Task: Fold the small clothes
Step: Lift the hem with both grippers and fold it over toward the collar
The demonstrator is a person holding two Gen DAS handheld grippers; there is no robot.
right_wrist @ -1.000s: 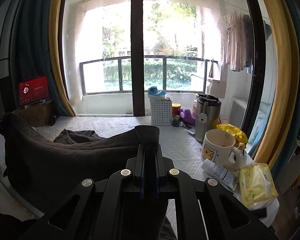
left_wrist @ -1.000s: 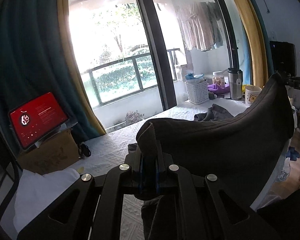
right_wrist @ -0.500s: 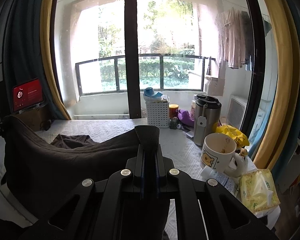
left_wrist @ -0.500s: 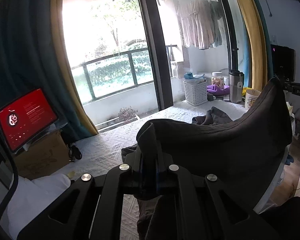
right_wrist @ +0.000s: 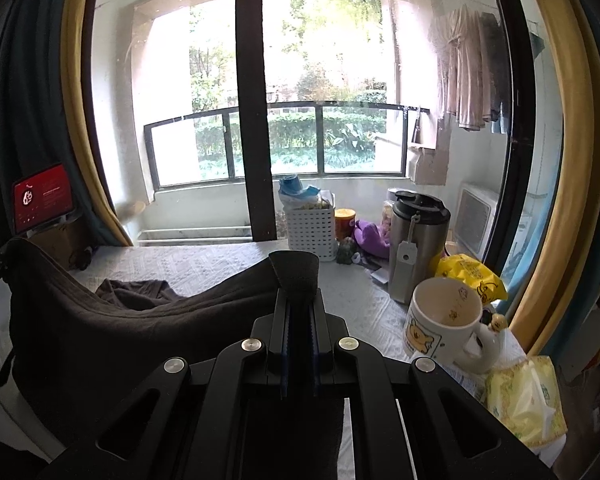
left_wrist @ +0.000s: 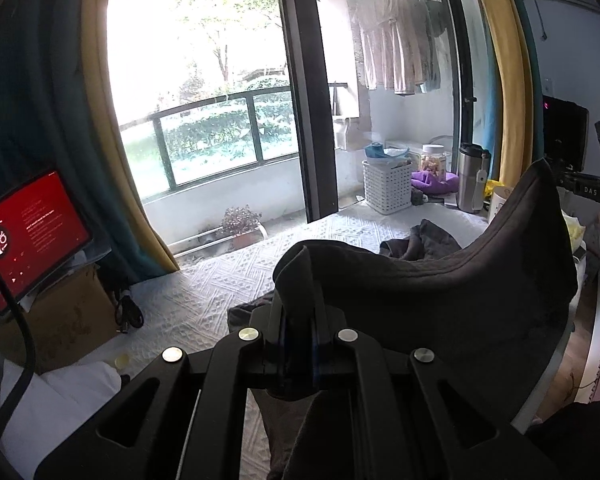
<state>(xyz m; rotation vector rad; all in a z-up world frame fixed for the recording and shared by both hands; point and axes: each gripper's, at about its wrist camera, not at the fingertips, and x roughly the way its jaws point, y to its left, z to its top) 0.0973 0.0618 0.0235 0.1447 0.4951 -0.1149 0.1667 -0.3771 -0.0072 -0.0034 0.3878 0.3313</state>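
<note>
A dark brown garment (left_wrist: pixel 440 300) hangs stretched in the air between my two grippers, above the white quilted table (left_wrist: pixel 220 280). My left gripper (left_wrist: pixel 298 300) is shut on one corner of it, which sticks up between the fingers. My right gripper (right_wrist: pixel 298 300) is shut on the opposite corner; the cloth (right_wrist: pixel 120 332) sags away to the left toward the other gripper. A second dark crumpled garment (left_wrist: pixel 420 240) lies on the table behind, also seen as a heap (right_wrist: pixel 136 290) in the right wrist view.
At the table's right end stand a white basket (right_wrist: pixel 310 232), a steel flask (right_wrist: pixel 418 244), a bear mug (right_wrist: pixel 444 324), a yellow bag (right_wrist: pixel 472 276) and a tissue pack (right_wrist: pixel 528 400). A red-screened tablet (left_wrist: pixel 24 236) sits on a cardboard box (left_wrist: pixel 68 320) at left. White cloth (left_wrist: pixel 52 404) lies near left.
Both grippers have shifted sideways with the garment still stretched between them. The window and tablet have slid across both views. The grips have not changed.
</note>
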